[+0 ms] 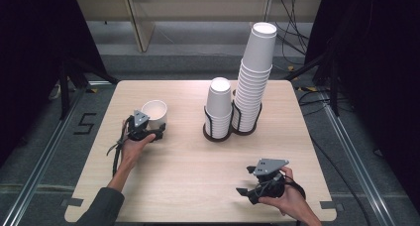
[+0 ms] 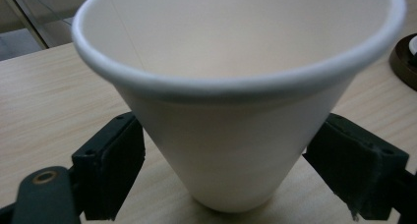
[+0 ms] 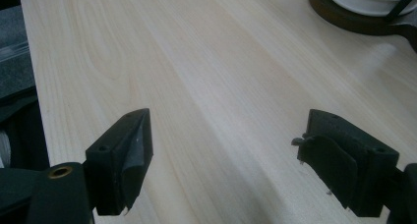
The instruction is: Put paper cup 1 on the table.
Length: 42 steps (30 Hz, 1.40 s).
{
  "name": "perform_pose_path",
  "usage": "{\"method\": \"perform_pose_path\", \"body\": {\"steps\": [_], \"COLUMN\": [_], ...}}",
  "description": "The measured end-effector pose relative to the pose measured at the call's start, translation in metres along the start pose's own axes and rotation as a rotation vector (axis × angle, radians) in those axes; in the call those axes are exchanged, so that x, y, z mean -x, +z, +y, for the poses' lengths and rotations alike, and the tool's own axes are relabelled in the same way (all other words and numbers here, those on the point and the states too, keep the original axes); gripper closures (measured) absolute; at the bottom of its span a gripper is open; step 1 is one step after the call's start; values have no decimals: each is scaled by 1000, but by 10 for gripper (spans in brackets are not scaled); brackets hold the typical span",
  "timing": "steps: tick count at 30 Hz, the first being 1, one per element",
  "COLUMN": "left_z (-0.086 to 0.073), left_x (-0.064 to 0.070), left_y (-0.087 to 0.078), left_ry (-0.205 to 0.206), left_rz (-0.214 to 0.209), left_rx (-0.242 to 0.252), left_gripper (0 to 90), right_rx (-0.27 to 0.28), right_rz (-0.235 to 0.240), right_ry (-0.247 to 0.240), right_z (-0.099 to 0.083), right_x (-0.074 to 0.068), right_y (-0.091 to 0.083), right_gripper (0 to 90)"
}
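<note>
Standing upright near the desk's [image 1: 188,186] left edge, the paper cup [image 1: 155,114] is sitting between the left gripper's [image 1: 159,134] spread jaws, neither quite touching it. The right gripper [image 1: 246,188] is idling spread near the front-right corner, well apart.

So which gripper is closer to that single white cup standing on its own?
The left. The left gripper has its jaws on either side of the cup; the right gripper sits open over bare table, well away.

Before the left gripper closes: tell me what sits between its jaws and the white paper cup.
Nothing visible. The white paper cup stands upright between the left gripper's open jaws on the wooden table.
</note>
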<state>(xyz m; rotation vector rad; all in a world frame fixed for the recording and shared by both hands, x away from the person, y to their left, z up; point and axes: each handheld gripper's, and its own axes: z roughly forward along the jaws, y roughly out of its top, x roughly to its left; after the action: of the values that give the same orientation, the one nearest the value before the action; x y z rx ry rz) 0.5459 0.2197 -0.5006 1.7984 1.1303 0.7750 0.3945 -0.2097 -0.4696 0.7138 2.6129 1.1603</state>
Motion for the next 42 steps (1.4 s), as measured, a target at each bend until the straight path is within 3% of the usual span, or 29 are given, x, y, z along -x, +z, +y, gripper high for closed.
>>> {"method": "perform_pose_path", "body": {"steps": [1,6,8,13,20,26,36,42], "left_z": [-1,-5,-7,-7,-2,-1,-11,-18], "left_x": [0,-1,-1,3,21,33,58,73], "left_y": [-1,-9,-13,-29,-58,-83,-117,-131], "left_ry": [-1,-6,-11,-42,-37,-62,-85,-68], "left_rz": [2,-11,-8,-29,-68,-78,-136,-170], "left_rx": [-3,-6,-7,23,81,108,143,149], "left_gripper": [146,146,146,146,147,147,147,147], "right_rx": [-6,13,5,13,19,30,40,42], "right_rz": [5,-2,5,0,-11,-10,-25,-37], "right_ry": [21,0,20,18,27,17,46,70], "right_z": [0,-1,-1,-1,-1,-1,-1,-2], "right_x": [0,1,0,2,3,3,6,7], "right_y": [-1,-2,-3,-4,-5,-6,-9,-11], "right_gripper": [201,199,199,199,199,197,197,197]}}
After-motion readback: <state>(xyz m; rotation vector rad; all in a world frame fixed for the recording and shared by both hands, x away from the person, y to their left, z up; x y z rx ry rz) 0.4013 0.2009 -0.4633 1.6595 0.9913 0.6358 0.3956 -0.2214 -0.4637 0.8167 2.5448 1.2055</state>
